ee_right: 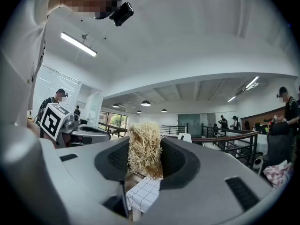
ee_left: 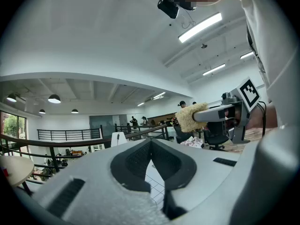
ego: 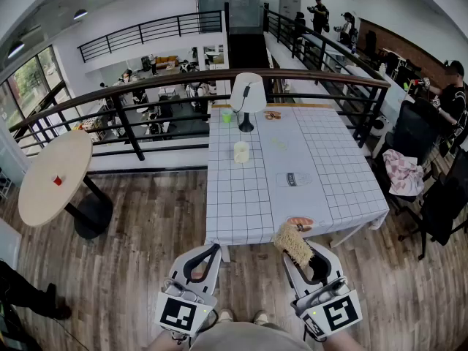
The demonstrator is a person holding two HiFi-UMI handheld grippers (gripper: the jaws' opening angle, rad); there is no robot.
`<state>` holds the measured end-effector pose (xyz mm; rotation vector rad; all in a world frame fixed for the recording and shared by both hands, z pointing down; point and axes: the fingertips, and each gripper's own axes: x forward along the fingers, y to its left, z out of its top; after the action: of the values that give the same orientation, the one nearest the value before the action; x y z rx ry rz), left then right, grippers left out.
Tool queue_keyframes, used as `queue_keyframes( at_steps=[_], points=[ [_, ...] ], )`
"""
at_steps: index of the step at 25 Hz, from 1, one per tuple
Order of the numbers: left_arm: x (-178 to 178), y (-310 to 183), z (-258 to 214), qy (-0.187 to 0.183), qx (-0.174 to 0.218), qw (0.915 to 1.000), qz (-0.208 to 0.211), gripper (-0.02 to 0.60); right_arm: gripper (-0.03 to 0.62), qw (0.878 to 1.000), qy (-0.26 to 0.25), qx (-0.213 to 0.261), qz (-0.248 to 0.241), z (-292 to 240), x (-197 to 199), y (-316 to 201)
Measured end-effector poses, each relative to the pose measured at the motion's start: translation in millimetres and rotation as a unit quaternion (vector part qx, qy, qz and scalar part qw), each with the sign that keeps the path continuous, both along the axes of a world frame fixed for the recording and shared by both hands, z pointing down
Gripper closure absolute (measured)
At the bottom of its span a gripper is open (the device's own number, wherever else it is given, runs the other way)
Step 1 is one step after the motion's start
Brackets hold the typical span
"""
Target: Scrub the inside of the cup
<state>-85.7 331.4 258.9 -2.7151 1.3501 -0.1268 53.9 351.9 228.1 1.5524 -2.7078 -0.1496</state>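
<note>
A person stands back from a long table, holding 2 grippers level at the bottom of the head view. The left gripper has its jaws pressed together with nothing between them. The right gripper is clamped on a straw-coloured fibrous scrubber, which sticks out past its tips.

The pale cup stands upright near the middle of the table, well apart from both grippers. The scrubbing appears not yet begun: the tool is in hand, but the cup has yet to be reached, steadied and scrubbed.

The table wears a white cloth with a grid pattern, and a white lamp stands at its far end. The floor is wood plank. A dark railing guards a balcony edge, and a round table stands at the left.
</note>
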Motion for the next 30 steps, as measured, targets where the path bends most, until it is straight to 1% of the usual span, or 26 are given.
queue_keyframes(
  at_steps=[9, 13, 25, 30],
  points=[
    [19.0, 1.8, 4.3, -0.001, -0.010, 0.9999, 0.007, 0.569, 0.450, 1.000, -0.013, -0.015, 0.000, 6.4, 16.4, 2.8],
    [30.2, 2.5, 6.7, -0.002, -0.011, 0.9999, 0.011, 0.569, 0.450, 0.999, -0.037, -0.029, -0.012, 12.4, 26.1, 3.9],
    [67.1, 7.8, 12.3, -0.004, -0.017, 0.9998, -0.003, 0.569, 0.448, 0.998, -0.043, -0.029, -0.024, 17.2, 67.8, 4.8],
    [84.9, 14.9, 15.9, -0.003, -0.017, 0.9998, -0.006, 0.569, 0.448, 0.996, -0.071, -0.042, -0.022, 26.5, 92.6, 6.8]
  ],
)
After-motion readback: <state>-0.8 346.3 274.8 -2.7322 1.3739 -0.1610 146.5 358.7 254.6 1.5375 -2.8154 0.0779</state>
